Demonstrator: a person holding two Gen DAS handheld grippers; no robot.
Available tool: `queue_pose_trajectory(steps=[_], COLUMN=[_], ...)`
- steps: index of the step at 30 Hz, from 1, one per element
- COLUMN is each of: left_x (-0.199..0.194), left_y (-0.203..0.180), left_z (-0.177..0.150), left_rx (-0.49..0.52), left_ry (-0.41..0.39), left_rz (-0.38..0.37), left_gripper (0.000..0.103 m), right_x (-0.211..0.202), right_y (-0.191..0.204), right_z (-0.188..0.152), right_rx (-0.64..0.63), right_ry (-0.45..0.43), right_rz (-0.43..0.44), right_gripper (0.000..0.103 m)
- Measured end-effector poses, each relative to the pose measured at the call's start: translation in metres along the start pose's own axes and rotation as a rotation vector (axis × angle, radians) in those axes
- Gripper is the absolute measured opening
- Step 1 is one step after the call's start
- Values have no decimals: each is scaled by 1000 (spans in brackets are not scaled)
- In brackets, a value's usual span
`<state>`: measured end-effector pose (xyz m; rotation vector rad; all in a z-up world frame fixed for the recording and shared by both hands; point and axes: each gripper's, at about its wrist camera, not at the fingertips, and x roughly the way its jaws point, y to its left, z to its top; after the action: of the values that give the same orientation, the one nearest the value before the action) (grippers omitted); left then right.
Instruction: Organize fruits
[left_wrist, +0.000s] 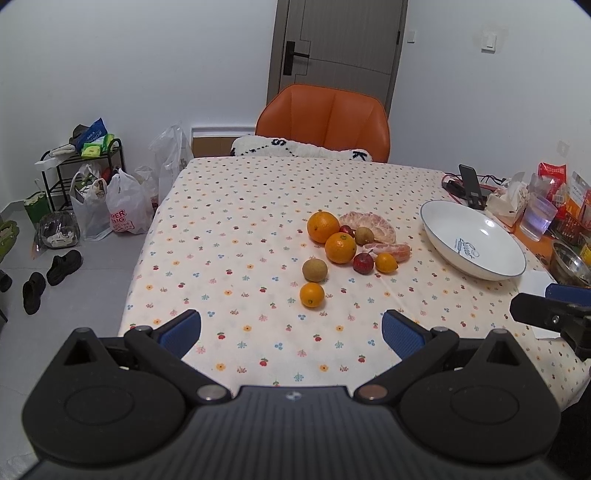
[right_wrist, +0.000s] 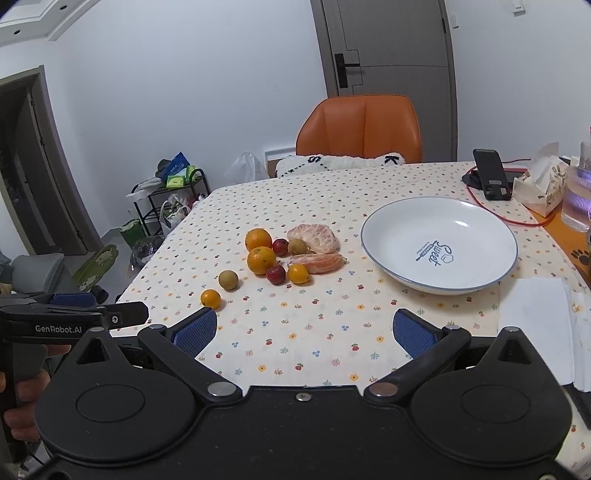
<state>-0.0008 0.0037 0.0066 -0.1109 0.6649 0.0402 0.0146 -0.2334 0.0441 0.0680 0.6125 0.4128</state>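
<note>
Both claws hang wide open and hold nothing, the left claw (left_wrist: 291, 326) and right claw (right_wrist: 304, 328), ribbed blue pads (left_wrist: 183, 328) over the dotted cloth of the table (right_wrist: 295, 350). Round smooth fruits (right_wrist: 286, 254) cluster mid-table; the glossy white bowl (right_wrist: 439, 275) sits rightward, apart.

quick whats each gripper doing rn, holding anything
left gripper: open, holding nothing, above the tablecloth.
right gripper: open, holding nothing; the fruits lie ahead, untouched.
</note>
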Motion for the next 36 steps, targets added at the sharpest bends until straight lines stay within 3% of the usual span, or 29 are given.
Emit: queue_pose_trajectory(steps=[21, 26, 36], left_x=[35, 50, 78], left_y=[1, 1, -2], left_z=[-1, -2, 3], left_rx=[-10, -19, -36], left_ry=[-7, 8, 39], left_rz=[-26, -31, -39], left_gripper=[101, 92, 75], right_x=[42, 54, 81], right_y=[-14, -18, -25], right_z=[4, 4, 7], right_rx=[13, 22, 29], right_ry=[20, 34, 54], right_rz=[71, 98, 112], right_gripper=[103, 101, 84])
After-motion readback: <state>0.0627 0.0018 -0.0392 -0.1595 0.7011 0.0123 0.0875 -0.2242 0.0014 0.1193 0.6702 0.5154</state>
